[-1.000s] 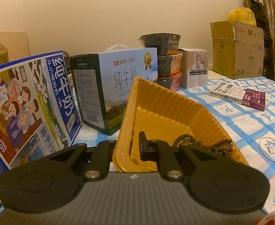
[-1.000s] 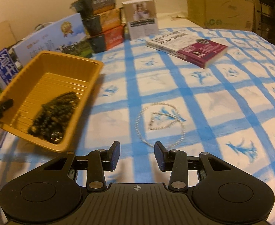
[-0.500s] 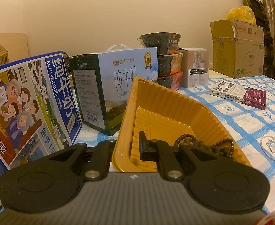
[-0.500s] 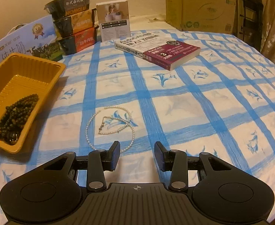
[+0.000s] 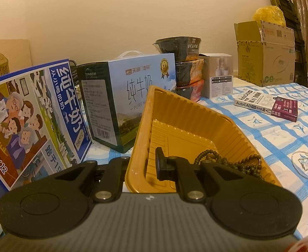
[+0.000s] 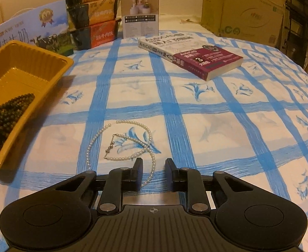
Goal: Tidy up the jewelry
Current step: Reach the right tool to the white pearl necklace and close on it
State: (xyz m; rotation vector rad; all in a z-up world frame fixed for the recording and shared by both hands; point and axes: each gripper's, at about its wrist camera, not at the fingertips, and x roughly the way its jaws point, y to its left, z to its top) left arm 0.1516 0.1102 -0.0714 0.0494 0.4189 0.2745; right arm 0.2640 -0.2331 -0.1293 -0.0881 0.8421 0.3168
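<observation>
right gripper [image 6: 153, 171] now hangs right over the near end of the pearl necklace [image 6: 124, 145], where a second ago it sat further back with the pearls well ahead of its fingers. its jaws are closing; one strand of pearls runs between them, close by the left finger, and the pads do not press on it yet. i read that as the grasp just starting, so the pearls look next for the tray.

left gripper [image 5: 141, 163] has not shifted: it stays clamped on the near rim of the tray [image 5: 175, 113], one finger inside and one outside, tipping the tray up so its open side faces the cloth. the dark beads [image 5: 229, 163] lie where they were, pooled in the low near end, so one piece seems sorted and one is left.

pearls rest loose on the blue-checked cloth [image 6: 196, 113], just beside the tray, well short of the book [image 6: 191, 54] behind them.

hard to tell: the tail of the strand disappears behind the right gripper's left finger, so how much sits inside the jaws is unclear. the small clasp [image 6: 109, 147] is too fine to read. in the left view the pearls are cut by the frame edge, and the tray's near wall is hidden by the gripper body.
</observation>
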